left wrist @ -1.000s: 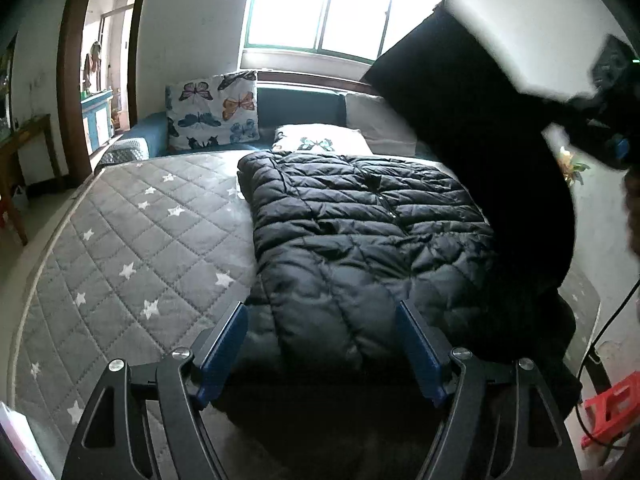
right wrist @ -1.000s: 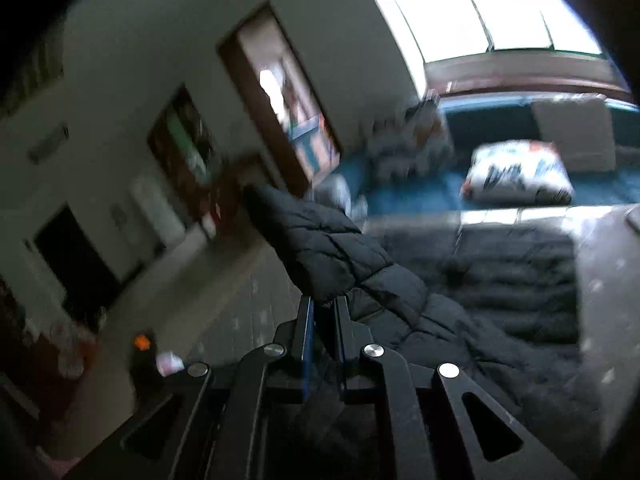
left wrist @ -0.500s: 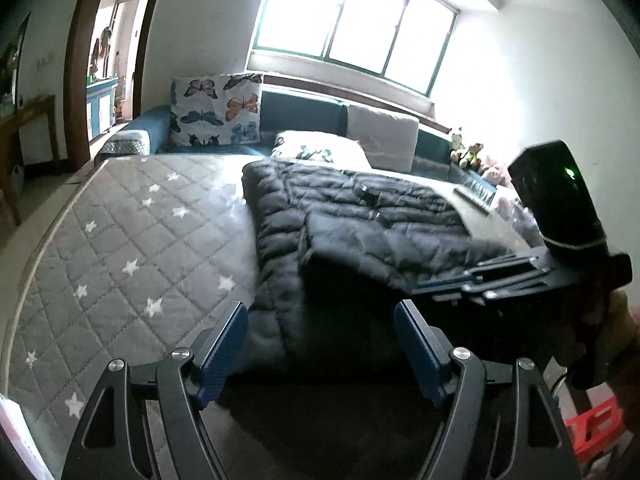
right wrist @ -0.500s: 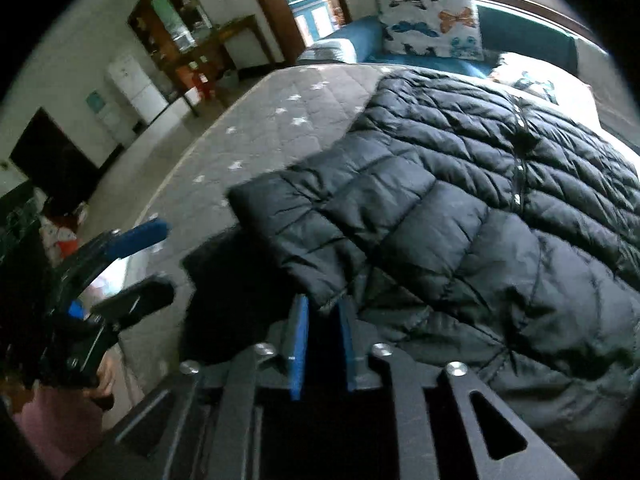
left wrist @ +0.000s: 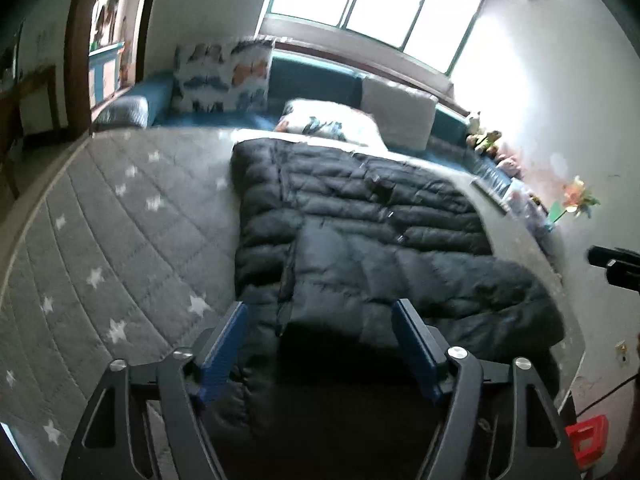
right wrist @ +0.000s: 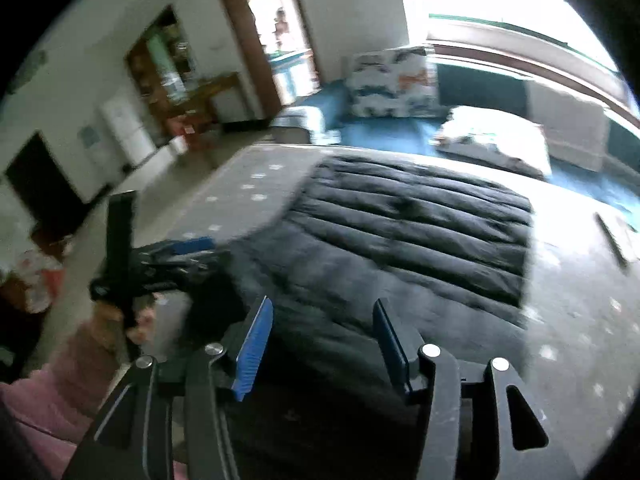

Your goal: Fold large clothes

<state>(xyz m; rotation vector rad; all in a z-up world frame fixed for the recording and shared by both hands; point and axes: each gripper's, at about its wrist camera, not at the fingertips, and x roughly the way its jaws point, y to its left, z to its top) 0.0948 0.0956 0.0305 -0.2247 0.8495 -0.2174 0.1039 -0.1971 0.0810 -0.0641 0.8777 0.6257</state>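
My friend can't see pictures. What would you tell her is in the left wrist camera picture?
A black puffy jacket lies on a grey mattress with white stars, one sleeve folded across its front. The left gripper hangs open just above the jacket's near edge. Behind are pillows and a bright window.

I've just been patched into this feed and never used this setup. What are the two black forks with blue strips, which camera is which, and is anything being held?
No robot arm here: a person holds a two-finger tool in each hand, with a fisheye camera on each looking along its fingers. One picture comes from the left tool, the other from the right tool. The blue strips are the finger pads. Both tools stand open and hold nothing. A black puffer jacket lies on the grey star-patterned mattress, one sleeve folded across its front. In the right view, the other tool shows at the left, in the person's hand.
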